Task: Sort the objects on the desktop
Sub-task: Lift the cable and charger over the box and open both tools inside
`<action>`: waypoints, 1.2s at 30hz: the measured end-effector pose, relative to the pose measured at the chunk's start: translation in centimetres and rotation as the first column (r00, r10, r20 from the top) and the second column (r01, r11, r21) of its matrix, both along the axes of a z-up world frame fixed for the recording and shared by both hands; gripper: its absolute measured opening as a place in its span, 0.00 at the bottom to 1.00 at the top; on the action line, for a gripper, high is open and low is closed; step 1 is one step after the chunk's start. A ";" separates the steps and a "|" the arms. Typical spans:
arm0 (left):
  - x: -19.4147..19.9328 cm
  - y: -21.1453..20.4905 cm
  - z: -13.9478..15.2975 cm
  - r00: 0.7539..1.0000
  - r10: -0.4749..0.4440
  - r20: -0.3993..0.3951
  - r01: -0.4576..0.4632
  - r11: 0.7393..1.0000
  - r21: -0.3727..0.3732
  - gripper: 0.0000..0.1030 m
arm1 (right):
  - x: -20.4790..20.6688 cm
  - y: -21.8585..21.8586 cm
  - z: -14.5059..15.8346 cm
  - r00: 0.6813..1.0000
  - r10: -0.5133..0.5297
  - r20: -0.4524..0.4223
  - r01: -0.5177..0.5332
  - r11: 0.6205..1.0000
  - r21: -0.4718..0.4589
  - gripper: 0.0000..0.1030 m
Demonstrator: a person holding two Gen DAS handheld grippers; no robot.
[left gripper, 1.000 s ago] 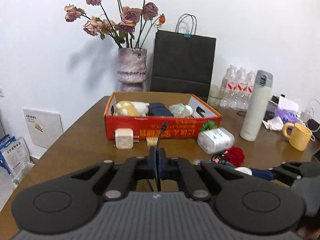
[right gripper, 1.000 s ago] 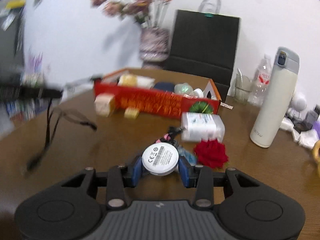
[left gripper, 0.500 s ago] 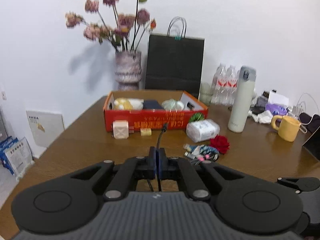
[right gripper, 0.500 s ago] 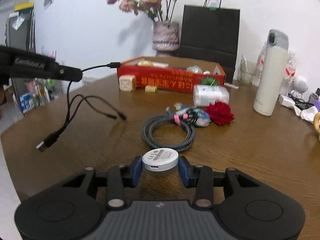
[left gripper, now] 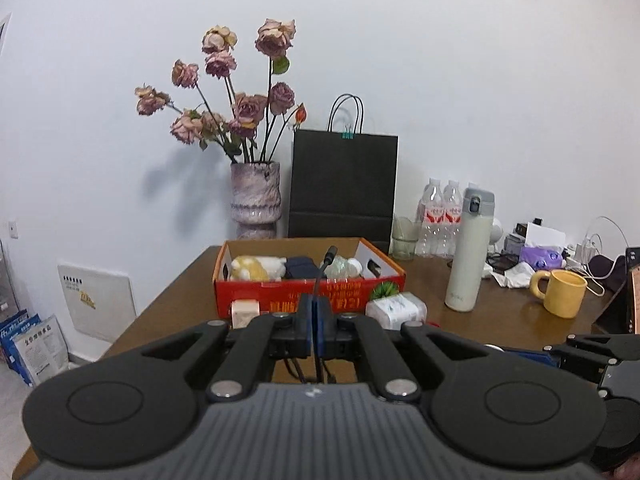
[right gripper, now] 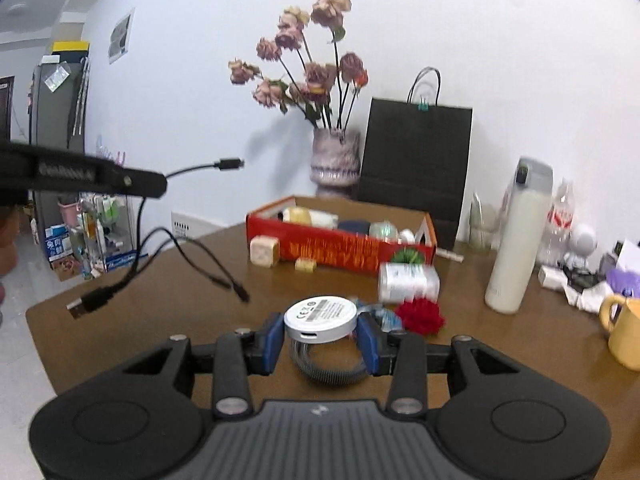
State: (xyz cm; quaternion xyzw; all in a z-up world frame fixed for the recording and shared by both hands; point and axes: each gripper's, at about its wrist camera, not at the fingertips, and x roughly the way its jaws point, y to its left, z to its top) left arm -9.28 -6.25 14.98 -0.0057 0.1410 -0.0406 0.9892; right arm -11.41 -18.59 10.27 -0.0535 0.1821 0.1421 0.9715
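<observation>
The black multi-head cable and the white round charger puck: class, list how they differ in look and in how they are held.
The black cable is thin, dark and branching, its plugs dangling free; the white charger puck is a compact pale disc. The left gripper is shut fully on the cable; the right gripper clamps the puck with its blue pads partly apart. Both are held above the table.

plain white wall (left gripper: 440, 60), brown wooden table (right gripper: 160, 312), grey fridge (right gripper: 56, 112) off in the corner

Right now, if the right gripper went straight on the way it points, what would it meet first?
Probably the coiled grey cable on the table just ahead of the right gripper, whose jaws hold a round white charger puck. Depth is unclear; the red flower lies beyond it.
</observation>
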 end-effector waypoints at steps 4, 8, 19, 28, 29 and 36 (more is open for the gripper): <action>3.3 -0.1 1.8 0.999 0.007 0.045 -0.008 0.999 0.033 0.03 | 3.2 0.1 1.4 1.000 -0.009 0.027 0.009 1.000 0.010 0.37; 8.5 0.3 4.2 0.997 0.019 0.080 -0.022 0.999 0.035 0.03 | 7.6 0.1 2.8 0.999 0.009 0.033 -0.010 0.999 0.033 0.37; 24.4 1.7 7.7 0.997 0.063 0.052 -0.061 0.998 -0.036 0.03 | 23.4 -0.6 6.8 1.000 0.019 -0.012 -0.018 0.997 0.074 0.37; 35.7 1.8 4.5 0.996 0.074 -0.051 -0.080 0.990 -0.115 0.03 | 34.8 -2.1 4.2 0.984 -0.116 -0.137 0.127 0.989 0.078 0.37; 36.9 1.8 3.7 0.993 0.087 -0.074 -0.095 0.989 -0.110 0.03 | 36.0 -2.3 3.6 0.979 -0.126 -0.160 0.141 0.987 0.082 0.37; 43.9 3.1 -5.8 0.935 0.130 -0.330 -0.166 0.983 -0.083 0.04 | 43.2 -1.8 -1.2 0.918 -0.145 -0.368 0.176 0.983 0.051 0.37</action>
